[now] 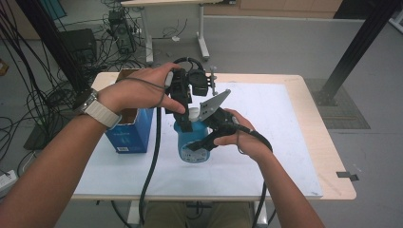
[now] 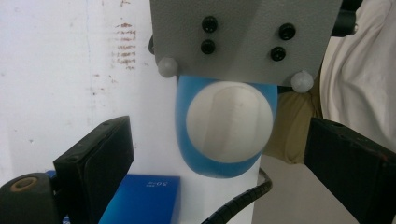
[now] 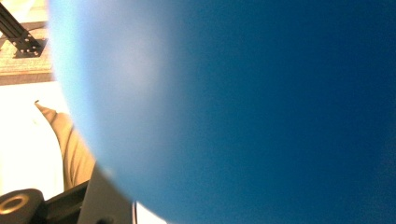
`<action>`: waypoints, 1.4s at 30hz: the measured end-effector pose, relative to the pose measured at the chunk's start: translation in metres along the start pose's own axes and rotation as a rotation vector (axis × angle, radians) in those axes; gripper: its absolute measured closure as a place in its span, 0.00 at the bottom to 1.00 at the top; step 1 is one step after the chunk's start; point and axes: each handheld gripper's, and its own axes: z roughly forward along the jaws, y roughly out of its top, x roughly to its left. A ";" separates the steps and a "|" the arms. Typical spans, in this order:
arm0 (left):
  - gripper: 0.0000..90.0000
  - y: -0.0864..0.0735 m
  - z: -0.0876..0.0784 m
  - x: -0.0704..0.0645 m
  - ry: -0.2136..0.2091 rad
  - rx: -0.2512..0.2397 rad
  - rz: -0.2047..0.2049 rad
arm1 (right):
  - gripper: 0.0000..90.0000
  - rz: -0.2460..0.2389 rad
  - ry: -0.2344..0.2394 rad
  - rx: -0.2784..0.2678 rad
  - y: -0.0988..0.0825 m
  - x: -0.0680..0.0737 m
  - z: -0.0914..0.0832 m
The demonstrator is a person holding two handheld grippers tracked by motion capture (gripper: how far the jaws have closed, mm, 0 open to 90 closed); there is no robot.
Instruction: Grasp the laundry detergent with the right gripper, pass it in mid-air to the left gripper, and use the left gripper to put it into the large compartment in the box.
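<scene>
A blue bottle (image 1: 192, 154) with a white cap (image 1: 194, 113) stands upright on the white mat. My right gripper (image 1: 203, 142) is shut on the bottle's body from the right side, its grey plate (image 1: 212, 103) tilted above it. The bottle's blue wall (image 3: 257, 116) looms blurred right against the lens in the right gripper view. My left gripper (image 1: 188, 119) points down over the bottle's top. Seen from the left gripper view, the round cap (image 2: 229, 121) lies between the wide open jaws, with neither pad touching it.
A blue cardboard box (image 1: 128, 133) stands open at the mat's left, close beside the bottle, and shows as a box (image 2: 144, 198) below the left jaw. The white mat (image 1: 285, 142) covers a wooden table. Cables trail from both grippers toward the near edge.
</scene>
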 end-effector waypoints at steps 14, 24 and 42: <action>0.10 0.000 0.000 -0.001 0.001 0.000 0.002 | 0.49 0.002 0.003 0.000 0.000 0.001 0.000; 0.10 -0.001 0.002 -0.001 -0.002 0.006 -0.004 | 0.49 0.002 0.008 -0.002 0.000 0.001 0.000; 0.10 -0.001 0.003 0.000 -0.002 0.005 -0.006 | 0.49 0.007 0.003 -0.008 -0.001 0.000 -0.003</action>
